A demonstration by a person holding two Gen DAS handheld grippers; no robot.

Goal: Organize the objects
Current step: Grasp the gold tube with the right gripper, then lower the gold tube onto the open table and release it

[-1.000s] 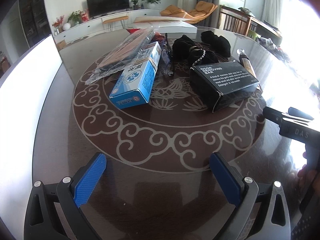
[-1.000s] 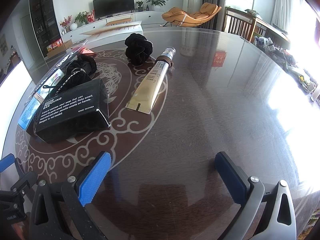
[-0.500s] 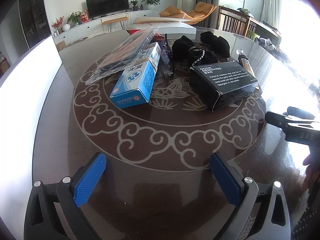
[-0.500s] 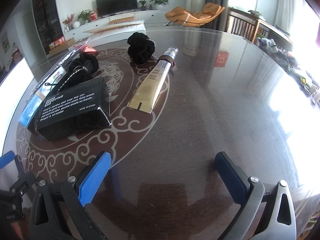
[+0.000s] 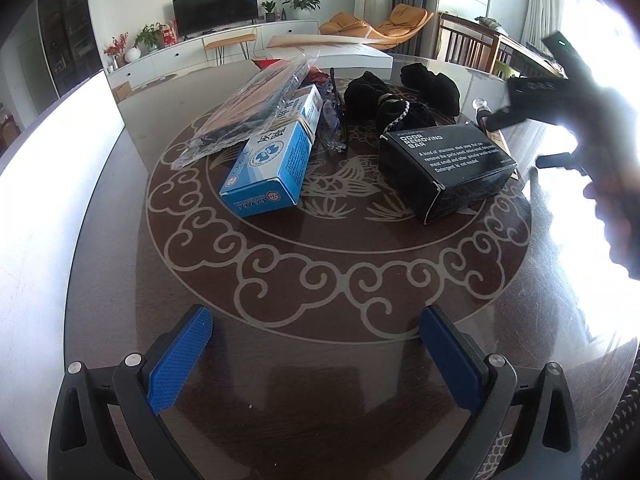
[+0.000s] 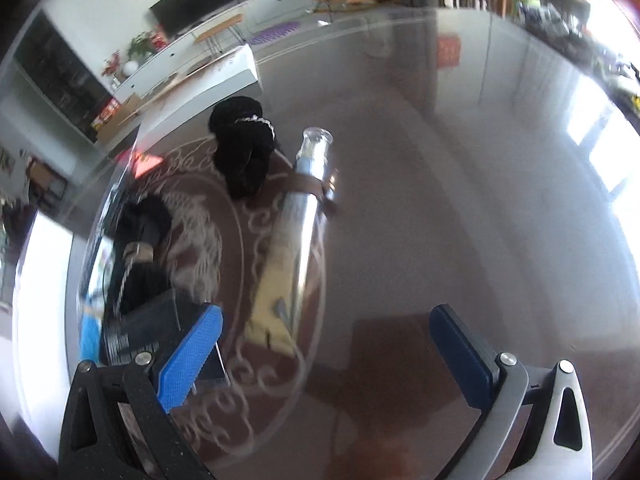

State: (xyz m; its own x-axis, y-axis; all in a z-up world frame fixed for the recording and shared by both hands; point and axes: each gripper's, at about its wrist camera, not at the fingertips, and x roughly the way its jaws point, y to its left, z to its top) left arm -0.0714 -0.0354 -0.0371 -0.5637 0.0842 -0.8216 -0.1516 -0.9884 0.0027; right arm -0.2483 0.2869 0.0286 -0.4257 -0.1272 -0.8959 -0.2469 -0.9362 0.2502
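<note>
A blue box (image 5: 272,164), a black box (image 5: 448,166) marked odor removing bar, a clear plastic packet (image 5: 248,112) and black cloth bundles (image 5: 384,96) lie on the round dark table (image 5: 320,360). My left gripper (image 5: 316,356) stands open near the table's front, well short of the boxes. My right gripper (image 6: 324,356) is open too, raised over the gold tube (image 6: 292,248), which lies between its fingers in the blurred right wrist view. A black bundle (image 6: 242,152) sits beyond the tube. In the left wrist view, the right gripper's body (image 5: 560,92) shows at the right edge.
A white box (image 5: 332,52) stands at the table's far edge. Glasses (image 5: 334,120) lie between the blue box and the black bundles. Chairs and a sideboard with clutter stand beyond the table on the right. A person's hand (image 5: 616,208) holds the right gripper.
My right gripper has lifted and swung forward over the gold tube, tilting downward; its view is motion-blurred. The left gripper has barely moved. Nothing on the table has shifted.
</note>
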